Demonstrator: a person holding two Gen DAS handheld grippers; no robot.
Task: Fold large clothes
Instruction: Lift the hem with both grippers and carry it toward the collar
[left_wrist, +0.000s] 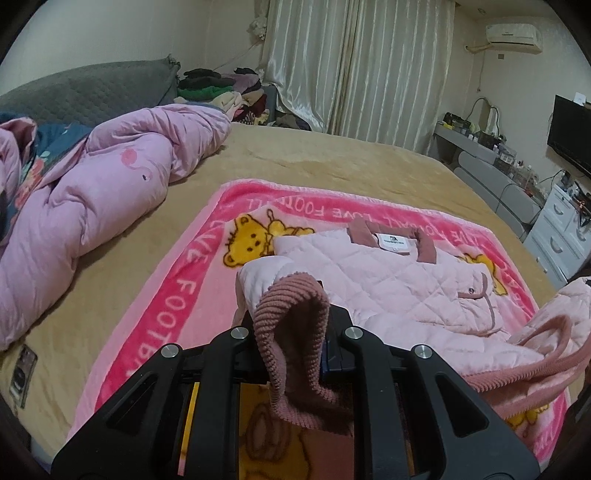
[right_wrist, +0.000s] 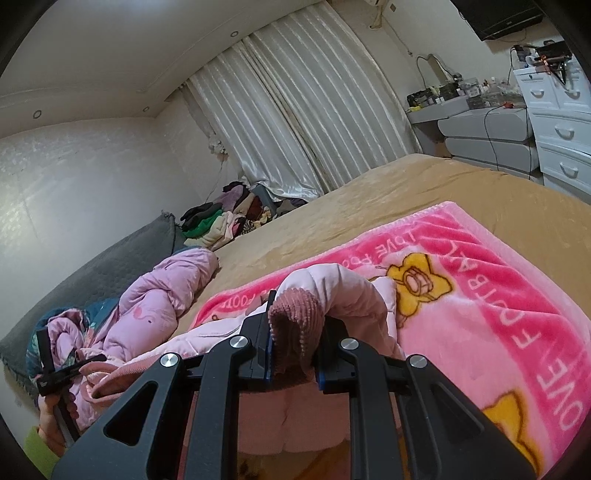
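A pale pink quilted jacket (left_wrist: 391, 280) with dusty-rose ribbed trim lies on a pink bear-print blanket (left_wrist: 177, 291), collar toward the far side. My left gripper (left_wrist: 295, 343) is shut on a ribbed cuff (left_wrist: 295, 317), which drapes over its jaws, the sleeve lifted off the blanket. My right gripper (right_wrist: 293, 350) is shut on the other ribbed cuff (right_wrist: 295, 314), with its quilted sleeve (right_wrist: 343, 288) arching up over the fingers. In the right wrist view the left gripper (right_wrist: 62, 369) shows at the far left edge, held by a hand.
The blanket sits on a tan bed cover (left_wrist: 332, 158). A rumpled pink duvet (left_wrist: 92, 192) lies along the left, by a grey headboard cushion (left_wrist: 85, 88). Piled clothes (left_wrist: 221, 92) sit by the curtains. Grey and white drawers (right_wrist: 554, 122) stand past the bed's far right edge.
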